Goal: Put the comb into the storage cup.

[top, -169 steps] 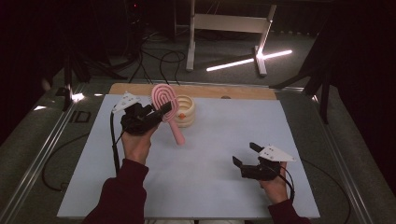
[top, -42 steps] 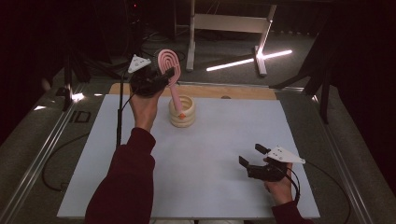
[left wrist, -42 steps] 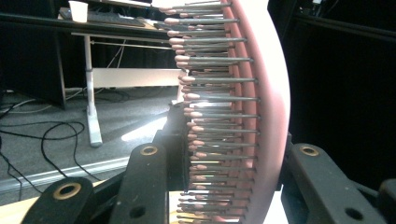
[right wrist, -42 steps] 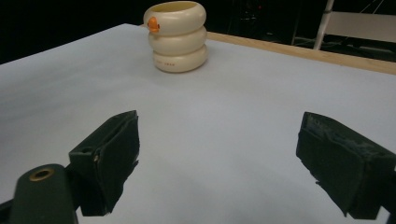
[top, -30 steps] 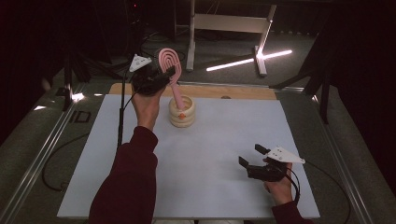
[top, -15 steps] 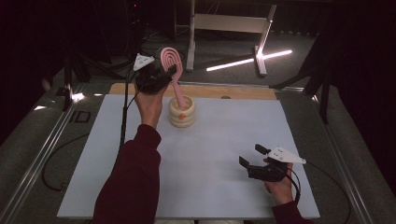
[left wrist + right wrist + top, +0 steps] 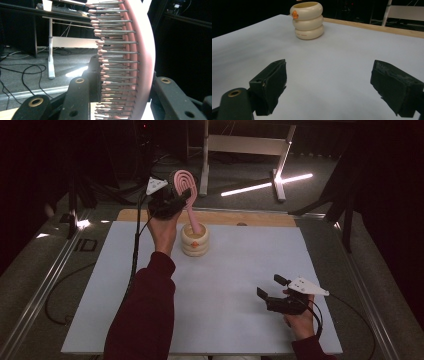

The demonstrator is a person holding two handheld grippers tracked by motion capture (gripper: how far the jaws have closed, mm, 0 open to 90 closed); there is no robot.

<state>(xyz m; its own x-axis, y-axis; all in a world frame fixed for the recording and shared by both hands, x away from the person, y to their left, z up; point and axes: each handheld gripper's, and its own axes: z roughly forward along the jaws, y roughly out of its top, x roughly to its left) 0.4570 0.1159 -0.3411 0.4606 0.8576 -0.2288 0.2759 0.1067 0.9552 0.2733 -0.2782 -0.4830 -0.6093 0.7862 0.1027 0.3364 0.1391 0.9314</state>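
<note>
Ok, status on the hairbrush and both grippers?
Left gripper shut on pink paddle hairbrush, handle down into cream ringed holder. Right gripper open, empty, low over white mat. Nothing in the way.

The hairbrush (image 7: 130,62) is cut off at the top edge, and its handle end is hidden inside the cup (image 7: 195,240).

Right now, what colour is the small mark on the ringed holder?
Orange, on the cream ringed holder; clearest in the right gripper view.

I see a dim room beyond the lit white table (image 7: 240,290); a floor light strip (image 7: 265,185) glares behind it, edges perhaps slightly soft.
</note>
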